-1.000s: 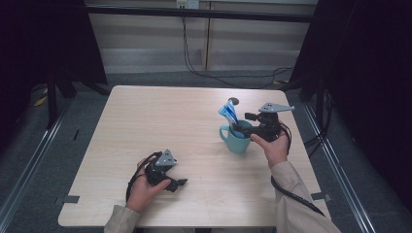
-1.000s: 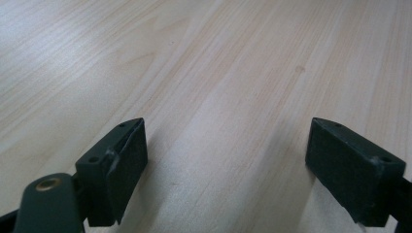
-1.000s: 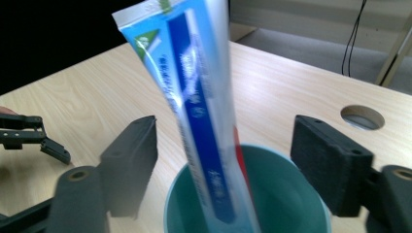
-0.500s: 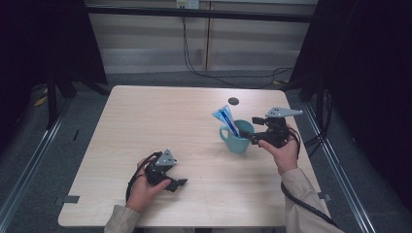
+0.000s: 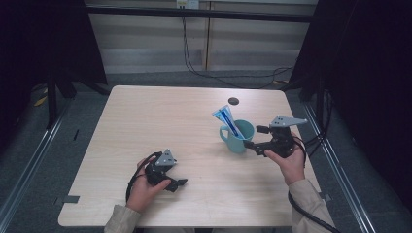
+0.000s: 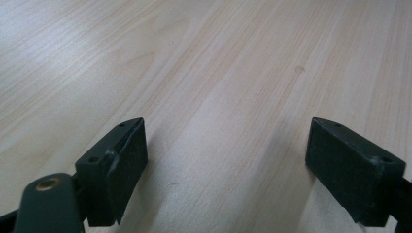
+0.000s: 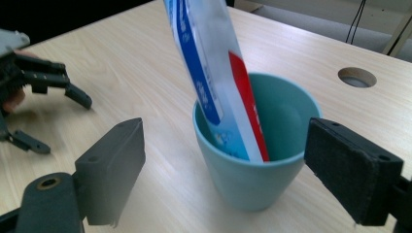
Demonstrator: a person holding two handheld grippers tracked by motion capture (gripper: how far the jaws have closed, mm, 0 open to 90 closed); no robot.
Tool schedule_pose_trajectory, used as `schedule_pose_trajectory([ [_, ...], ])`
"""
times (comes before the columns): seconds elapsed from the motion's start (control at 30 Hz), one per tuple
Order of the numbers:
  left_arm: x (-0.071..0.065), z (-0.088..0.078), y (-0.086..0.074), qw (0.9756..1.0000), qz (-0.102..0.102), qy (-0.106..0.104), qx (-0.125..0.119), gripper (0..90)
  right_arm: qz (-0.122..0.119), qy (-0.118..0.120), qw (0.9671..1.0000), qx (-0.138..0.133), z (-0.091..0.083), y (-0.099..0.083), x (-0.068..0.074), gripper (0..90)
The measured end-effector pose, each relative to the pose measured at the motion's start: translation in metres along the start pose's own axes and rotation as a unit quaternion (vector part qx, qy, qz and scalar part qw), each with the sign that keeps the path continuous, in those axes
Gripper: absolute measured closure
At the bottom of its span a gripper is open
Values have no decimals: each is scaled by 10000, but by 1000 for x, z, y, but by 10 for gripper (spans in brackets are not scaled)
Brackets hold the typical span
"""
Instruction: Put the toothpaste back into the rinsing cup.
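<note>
A toothpaste tube point(image 5: 227, 121) is being kept standing in a teal cup point(image 5: 240, 137) on the right half of the light wooden table point(image 5: 145, 121), its lower end down inside and its flat crimped end leaning out over the rim toward the table's left and far side; the cup wall is what is propping it, so the tube is judged to be resting there unaided. In the right gripper view the tube point(image 7: 214, 77) is being seen slanting up out of the cup point(image 7: 252, 160), white with a blue band and a red panel. The right gripper point(image 5: 252, 138) is being held just beside the cup on its right, low over the tabletop, by a hand point(image 5: 286, 160) wrapped around its body, with the wrist and sleeve coming in from the near edge. Its jaws are being held wide apart with nothing between the pads; the cup is sitting ahead of them, not clasped. The left gripper point(image 5: 180, 183) is being rested on the table near the front edge, well apart from the cup, cradled by the left hand point(image 5: 143, 187); from its own view its jaws are spread wide over bare wood, gripping nothing. A round cable hole point(image 5: 233, 101) is being left uncovered beyond the cup.
</note>
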State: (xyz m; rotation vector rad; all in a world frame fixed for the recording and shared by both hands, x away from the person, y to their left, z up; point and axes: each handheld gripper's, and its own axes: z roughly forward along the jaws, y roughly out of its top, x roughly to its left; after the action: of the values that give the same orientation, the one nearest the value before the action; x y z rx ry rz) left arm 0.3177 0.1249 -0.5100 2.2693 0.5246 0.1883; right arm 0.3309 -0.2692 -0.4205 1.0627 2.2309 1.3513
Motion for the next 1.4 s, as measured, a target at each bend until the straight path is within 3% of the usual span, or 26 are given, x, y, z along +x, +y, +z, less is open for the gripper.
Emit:
schedule_pose_trajectory([
  [0.17,0,0,0,10000,0,0,1,151,-97,82,9996,246,1,-18,5,138],
  [0.8,0,0,0,10000,-2,-1,-1,151,-89,152,9985,526,6,-64,16,139],
  [0.9,0,0,0,10000,0,-1,-1,151,-30,139,9983,557,8,-70,18,139],
  [1.4,0,0,0,10000,-1,0,-1,151,-231,39,9951,956,15,-93,25,140],
])
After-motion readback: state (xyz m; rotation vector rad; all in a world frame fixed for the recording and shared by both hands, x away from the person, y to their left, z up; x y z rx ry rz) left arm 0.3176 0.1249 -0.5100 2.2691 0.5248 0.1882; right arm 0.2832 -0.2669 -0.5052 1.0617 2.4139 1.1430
